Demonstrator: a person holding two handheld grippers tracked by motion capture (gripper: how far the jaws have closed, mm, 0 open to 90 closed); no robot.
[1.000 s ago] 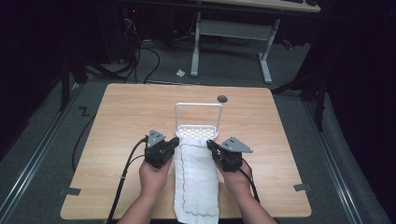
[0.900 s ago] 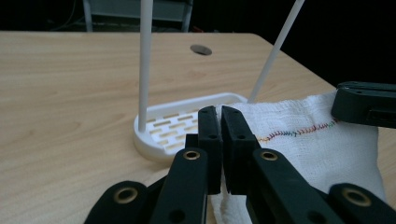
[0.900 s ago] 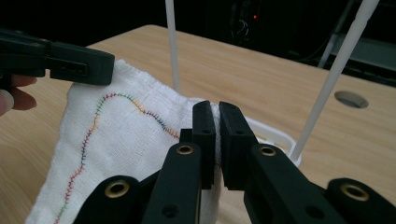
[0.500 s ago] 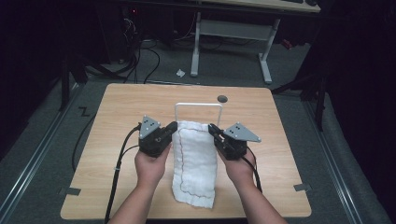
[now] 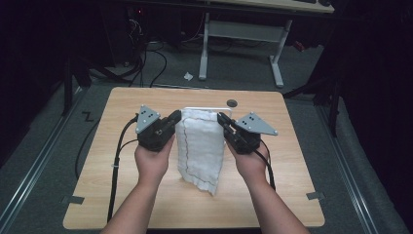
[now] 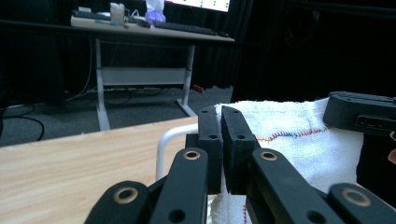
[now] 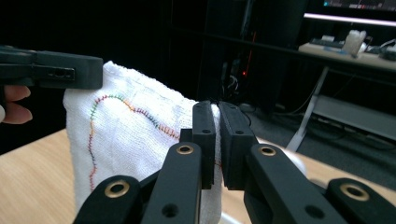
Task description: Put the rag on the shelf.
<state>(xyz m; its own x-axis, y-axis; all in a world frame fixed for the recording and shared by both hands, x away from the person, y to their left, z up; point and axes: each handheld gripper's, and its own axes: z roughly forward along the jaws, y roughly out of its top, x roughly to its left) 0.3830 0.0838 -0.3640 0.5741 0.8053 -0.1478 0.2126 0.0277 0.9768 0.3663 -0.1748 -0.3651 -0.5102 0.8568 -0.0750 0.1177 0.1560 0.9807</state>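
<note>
white towel [image 5: 200, 146] hangs above the table's [image 5: 292, 161] middle, my left gripper [image 5: 174, 118] and right gripper [image 5: 222, 118] each clamped on a top corner. step looks like draping it; next, carry it over the white rack [image 6: 164, 144] toward the far edge.

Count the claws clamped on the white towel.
2: left claw pinches the white towel's upper left corner, right claw its upper right corner, above the white rack.
</note>
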